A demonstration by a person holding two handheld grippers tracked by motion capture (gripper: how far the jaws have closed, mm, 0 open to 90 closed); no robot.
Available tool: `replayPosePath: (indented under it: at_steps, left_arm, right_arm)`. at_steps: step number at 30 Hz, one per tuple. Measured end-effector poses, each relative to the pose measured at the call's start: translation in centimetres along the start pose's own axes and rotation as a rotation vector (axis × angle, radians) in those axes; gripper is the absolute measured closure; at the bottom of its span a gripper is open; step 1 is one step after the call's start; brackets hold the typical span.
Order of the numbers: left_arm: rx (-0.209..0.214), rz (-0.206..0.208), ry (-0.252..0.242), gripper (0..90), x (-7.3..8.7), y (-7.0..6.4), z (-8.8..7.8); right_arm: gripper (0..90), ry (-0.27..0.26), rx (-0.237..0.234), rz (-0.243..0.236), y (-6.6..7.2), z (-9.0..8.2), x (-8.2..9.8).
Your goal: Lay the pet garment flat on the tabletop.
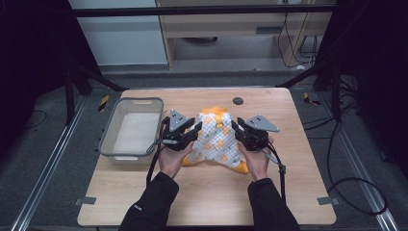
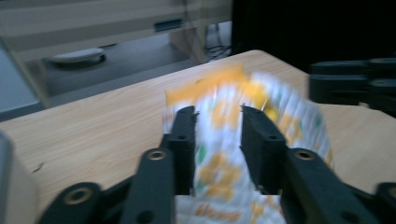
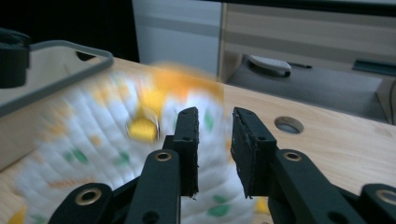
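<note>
A white quilted garment (image 1: 214, 142) with orange trim and orange and green prints lies bunched on the middle of the wooden table (image 1: 202, 192). My left gripper (image 1: 196, 128) is at its left edge and my right gripper (image 1: 235, 126) at its right edge, each held in a hand. In the left gripper view the jaws of the left gripper (image 2: 218, 114) stand apart over the blurred garment (image 2: 289, 116), not pressing on it. In the right gripper view the right gripper (image 3: 215, 114) has a clear gap between its jaws, with the garment (image 3: 93, 140) below and to the left.
A grey plastic bin (image 1: 108, 144) stands on the table's left side, close to my left hand; its rim (image 3: 70, 49) appears in the right gripper view. A round hole (image 1: 237, 100) sits near the table's far edge. Black frame legs and cables surround the table.
</note>
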State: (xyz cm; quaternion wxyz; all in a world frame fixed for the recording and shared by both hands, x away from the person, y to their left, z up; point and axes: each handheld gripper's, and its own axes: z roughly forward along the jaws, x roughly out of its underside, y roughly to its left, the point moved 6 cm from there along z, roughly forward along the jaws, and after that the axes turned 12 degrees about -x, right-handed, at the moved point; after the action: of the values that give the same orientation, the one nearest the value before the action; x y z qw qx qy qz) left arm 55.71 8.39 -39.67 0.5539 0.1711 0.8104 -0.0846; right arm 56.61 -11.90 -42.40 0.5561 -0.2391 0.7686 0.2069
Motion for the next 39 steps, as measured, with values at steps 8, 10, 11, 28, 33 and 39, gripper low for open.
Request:
replayPosePath:
  at_steps: [8, 10, 11, 28, 33, 39]
  left_arm:
    - [-0.012, 0.031, 0.018, 41.9, 2.0, 2.4, -2.2]
    - [-0.008, 0.029, 0.039, 38.6, 2.7, 2.9, -2.8]
    - [0.003, 0.016, 0.052, 37.7, 3.3, 3.2, -3.2]
    - [0.02, 0.115, 0.209, 37.6, 10.8, 3.6, -3.7]
    - [0.011, 0.123, 0.245, 38.8, 11.8, 3.6, -2.7]
    - [0.012, 0.173, 0.289, 39.1, 12.9, 3.4, -1.5]
  right_arm:
    - [54.7, 0.029, -0.032, -0.033, -1.0, -3.5, 0.3]
    - [51.6, 0.045, -0.045, -0.046, -0.9, -4.7, 0.7]
    - [50.5, 0.045, -0.053, -0.048, -0.9, -5.3, 0.9]
    - [38.5, 0.213, -0.165, -0.004, 0.4, -8.0, 8.1]
    - [42.3, 0.264, -0.181, 0.004, 0.5, -7.4, 9.7]
    - [45.5, 0.312, -0.206, -0.002, 0.9, -6.3, 11.0]
